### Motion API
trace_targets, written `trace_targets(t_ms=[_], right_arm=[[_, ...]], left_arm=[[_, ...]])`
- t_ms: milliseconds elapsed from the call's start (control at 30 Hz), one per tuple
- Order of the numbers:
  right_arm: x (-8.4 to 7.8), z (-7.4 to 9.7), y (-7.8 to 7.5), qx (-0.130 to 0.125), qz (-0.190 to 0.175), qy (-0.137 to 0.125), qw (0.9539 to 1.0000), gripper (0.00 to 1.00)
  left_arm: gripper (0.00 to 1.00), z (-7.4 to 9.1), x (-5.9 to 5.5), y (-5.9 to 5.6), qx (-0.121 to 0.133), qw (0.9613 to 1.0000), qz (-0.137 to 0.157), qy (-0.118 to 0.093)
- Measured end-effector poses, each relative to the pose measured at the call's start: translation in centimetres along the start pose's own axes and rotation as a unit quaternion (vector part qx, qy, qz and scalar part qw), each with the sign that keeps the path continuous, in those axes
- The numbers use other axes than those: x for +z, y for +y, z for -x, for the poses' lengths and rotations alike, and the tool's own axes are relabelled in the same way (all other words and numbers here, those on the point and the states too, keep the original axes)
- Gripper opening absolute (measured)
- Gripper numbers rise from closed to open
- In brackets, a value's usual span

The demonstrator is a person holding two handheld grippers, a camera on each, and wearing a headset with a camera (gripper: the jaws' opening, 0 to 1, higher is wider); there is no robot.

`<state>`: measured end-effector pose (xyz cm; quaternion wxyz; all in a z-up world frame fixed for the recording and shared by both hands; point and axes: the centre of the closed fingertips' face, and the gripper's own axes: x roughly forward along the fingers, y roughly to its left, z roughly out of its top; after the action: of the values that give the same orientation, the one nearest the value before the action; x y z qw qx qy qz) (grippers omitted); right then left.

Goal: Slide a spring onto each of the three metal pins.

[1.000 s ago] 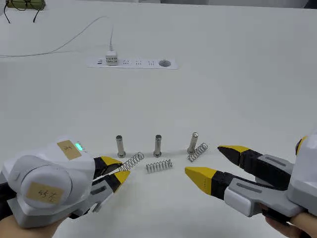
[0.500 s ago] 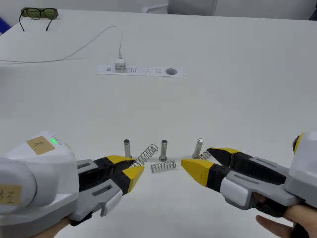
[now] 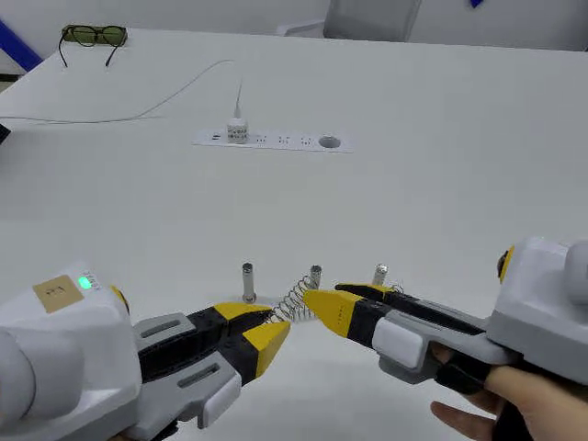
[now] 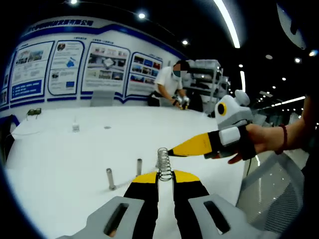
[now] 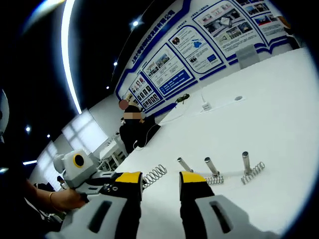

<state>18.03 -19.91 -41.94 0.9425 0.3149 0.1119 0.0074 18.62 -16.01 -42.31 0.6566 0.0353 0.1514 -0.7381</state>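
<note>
Stretching across the head view, a white tabletop is seen, matte and mostly bare. At its far left corner a pair of dark glasses is laid. A white cable is run from the left edge to a charger plug seated in a flush power strip. Nearer, the left gripper is held low, its yellow-tipped jaws pressed together on one end of a spring, which is lifted off the table and angled up to the right. Beyond it three metal pins are stood upright in a row: the left pin, the middle pin and the right pin. In the right gripper view two loose springs are shown lying on the surface, one at the foot of the middle pin, the other beside the right pin. The right gripper is held at the right, jaws parted, tips close to the held spring's free end; whether they touch it cannot be told. Behind the table, blue-trimmed poster panels, ceiling spotlights and a standing person are visible.
</note>
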Motion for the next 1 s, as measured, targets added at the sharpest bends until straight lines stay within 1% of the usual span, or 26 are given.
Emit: trace_targets(t_ms=[100,200,333,367,500,600,633,667,700,767,800,833,1000], right_arm=[[-0.1,-0.2,0.4,0.003,0.001,-0.002,1.0000,0.28],[0.0,-0.4,0.9,0.016,-0.028,-0.008,0.9994,0.26],[0.0,-0.5,1.2,0.025,-0.050,-0.015,0.9983,0.23],[0.0,-0.5,1.3,0.027,-0.054,-0.017,0.9980,0.22],[-0.1,-0.6,1.4,0.034,-0.070,-0.017,0.9968,0.19],[0.0,-0.6,1.6,0.044,-0.091,-0.024,0.9946,0.18],[0.1,-0.5,1.8,0.055,-0.105,-0.027,0.9926,0.16],[0.2,-0.5,2.1,0.062,-0.123,-0.030,0.9900,0.14],[0.1,-0.6,1.8,0.058,-0.116,-0.029,0.9912,0.14],[0.1,-0.6,2.0,0.061,-0.115,-0.030,0.9911,0.14],[0.1,-0.6,2.2,0.065,-0.114,-0.028,0.9910,0.13],[0.1,-0.7,2.3,0.066,-0.115,-0.028,0.9908,0.13],[0.2,-0.7,2.4,0.070,-0.111,-0.029,0.9910,0.12]], left_arm=[[0.09,0.1,0.2,-0.4,-0.003,0.9999,-0.007,-0.009],[0.09,0.2,0.5,-0.6,-0.008,0.9997,-0.011,-0.018],[0.09,0.4,0.8,-0.7,-0.011,0.9994,-0.019,-0.025],[0.09,0.4,1.0,-0.8,-0.014,0.9992,-0.022,-0.030],[0.09,0.5,1.0,-0.8,-0.013,0.9990,-0.030,-0.030],[0.09,0.6,1.1,-0.8,-0.013,0.9989,-0.032,-0.033],[0.09,0.7,1.0,-0.8,-0.013,0.9988,-0.036,-0.030],[0.09,0.7,0.9,-0.8,-0.012,0.9987,-0.040,-0.028],[0.09,0.7,1.0,-0.9,-0.013,0.9986,-0.042,-0.030],[0.09,0.7,0.9,-1.0,-0.014,0.9986,-0.043,-0.026],[0.09,0.7,0.8,-0.9,-0.011,0.9983,-0.053,-0.022],[0.09,0.7,0.8,-0.9,-0.011,0.9982,-0.056,-0.019],[0.10,0.6,0.8,-0.8,-0.009,0.9980,-0.060,-0.018]])
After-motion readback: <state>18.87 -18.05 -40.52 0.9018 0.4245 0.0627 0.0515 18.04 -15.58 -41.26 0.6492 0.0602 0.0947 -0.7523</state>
